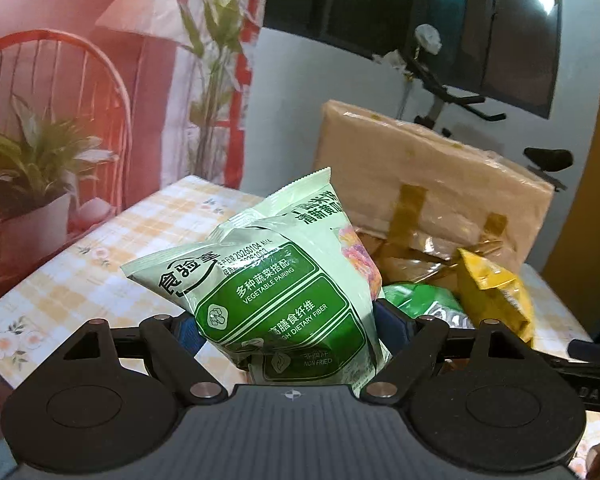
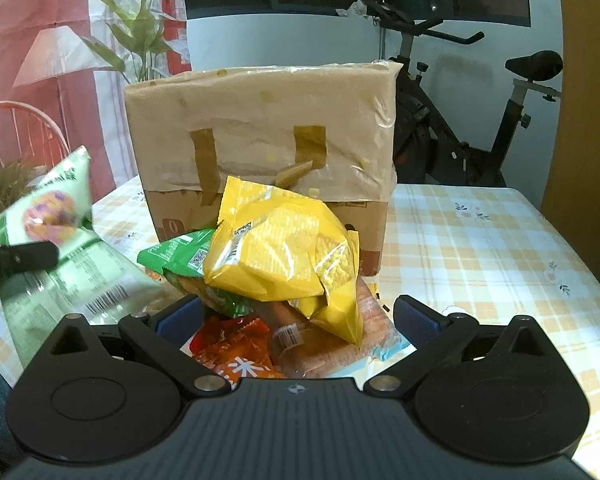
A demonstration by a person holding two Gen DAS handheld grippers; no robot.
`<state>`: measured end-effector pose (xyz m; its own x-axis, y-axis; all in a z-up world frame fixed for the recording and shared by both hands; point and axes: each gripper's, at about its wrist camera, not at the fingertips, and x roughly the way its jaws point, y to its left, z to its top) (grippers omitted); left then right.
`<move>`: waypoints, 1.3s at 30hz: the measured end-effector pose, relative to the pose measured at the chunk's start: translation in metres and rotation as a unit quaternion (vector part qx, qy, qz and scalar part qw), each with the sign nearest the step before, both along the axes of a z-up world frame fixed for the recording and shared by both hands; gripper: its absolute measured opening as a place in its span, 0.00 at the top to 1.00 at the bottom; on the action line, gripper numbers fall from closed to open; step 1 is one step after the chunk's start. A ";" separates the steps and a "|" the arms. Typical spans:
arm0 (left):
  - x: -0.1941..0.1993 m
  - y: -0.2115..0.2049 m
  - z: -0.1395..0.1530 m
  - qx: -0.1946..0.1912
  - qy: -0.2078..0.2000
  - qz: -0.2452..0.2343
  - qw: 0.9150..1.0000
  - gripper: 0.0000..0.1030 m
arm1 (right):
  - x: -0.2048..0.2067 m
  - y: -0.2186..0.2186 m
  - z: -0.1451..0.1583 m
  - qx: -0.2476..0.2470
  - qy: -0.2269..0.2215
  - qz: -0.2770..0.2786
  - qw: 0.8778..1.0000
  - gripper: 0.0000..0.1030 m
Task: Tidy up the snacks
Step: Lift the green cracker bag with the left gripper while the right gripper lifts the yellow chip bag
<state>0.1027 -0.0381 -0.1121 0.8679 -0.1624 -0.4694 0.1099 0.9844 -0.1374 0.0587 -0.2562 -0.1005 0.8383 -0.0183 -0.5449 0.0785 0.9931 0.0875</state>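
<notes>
Light, crinkly pale-green vegetable snack bag (image 1: 284, 280) pinched low in left gripper (image 1: 288, 328); right gripper (image 2: 296, 316) spread wide near the yellow snack bag (image 2: 284, 256).

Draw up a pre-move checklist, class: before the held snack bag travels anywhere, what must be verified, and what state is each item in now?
1. Left gripper shut on the pale green snack bag: ok.
2. Bag lifted off the checked tablecloth: ok, seen raised in the right wrist view.
3. Right gripper open and holding nothing: ok.
4. Right gripper lined up over the pile, yellow bag on top: ok.
5. Cardboard box open to receive snacks: not ok, its top looks taped over.
6. Grip firm enough for travel: cannot tell.
</notes>
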 end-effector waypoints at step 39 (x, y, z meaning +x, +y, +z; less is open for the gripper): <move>0.009 0.031 0.020 0.012 -0.037 0.044 0.998 0.17 | 0.065 0.018 -0.003 -0.131 -0.023 0.105 0.986 0.25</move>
